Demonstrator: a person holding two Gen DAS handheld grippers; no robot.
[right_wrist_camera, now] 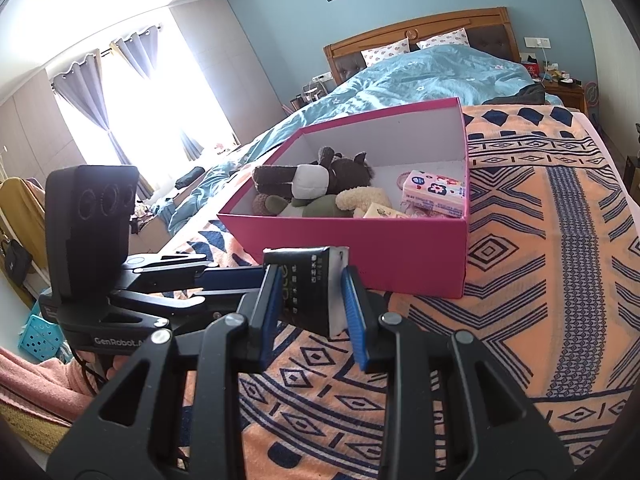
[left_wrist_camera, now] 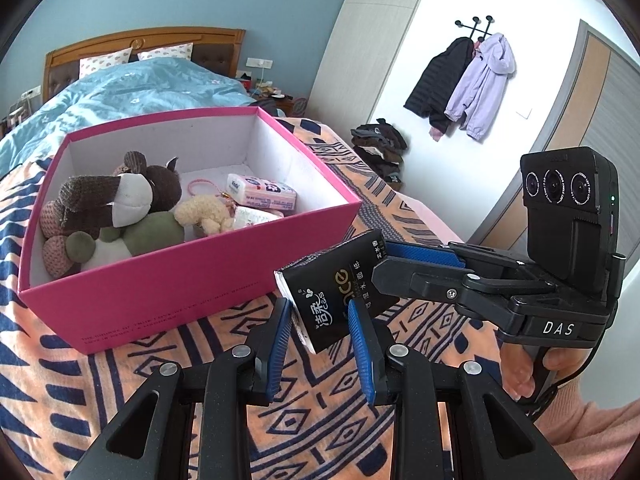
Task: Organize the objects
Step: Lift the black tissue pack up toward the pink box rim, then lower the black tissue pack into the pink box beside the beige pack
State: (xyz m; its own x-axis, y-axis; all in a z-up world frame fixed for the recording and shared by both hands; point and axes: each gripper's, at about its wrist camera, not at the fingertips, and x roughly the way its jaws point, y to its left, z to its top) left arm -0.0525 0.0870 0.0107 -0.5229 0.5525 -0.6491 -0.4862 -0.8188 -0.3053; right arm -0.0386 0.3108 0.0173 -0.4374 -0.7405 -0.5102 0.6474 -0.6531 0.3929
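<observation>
A black tissue pack (left_wrist_camera: pixel 336 288) hangs above the patterned blanket, just in front of the pink box (left_wrist_camera: pixel 168 288). My left gripper (left_wrist_camera: pixel 320 322) is shut on its near end. My right gripper (left_wrist_camera: pixel 380 264) comes in from the right and is shut on its other end. In the right wrist view the pack (right_wrist_camera: pixel 312 288) sits between my right gripper's blue pads (right_wrist_camera: pixel 308 300), and the left gripper (right_wrist_camera: pixel 224 278) reaches in from the left. The pink box (right_wrist_camera: pixel 360 252) holds plush toys (left_wrist_camera: pixel 120 204), a pink tissue pack (left_wrist_camera: pixel 262 196) and small items.
The box stands on an orange and navy blanket (right_wrist_camera: pixel 540 260) on a bed with a blue duvet (left_wrist_camera: pixel 132 96). Coats (left_wrist_camera: pixel 464 84) hang on the wall and folded clothes (left_wrist_camera: pixel 380 148) lie beyond the bed. A blue basket (right_wrist_camera: pixel 40 336) is at the far left.
</observation>
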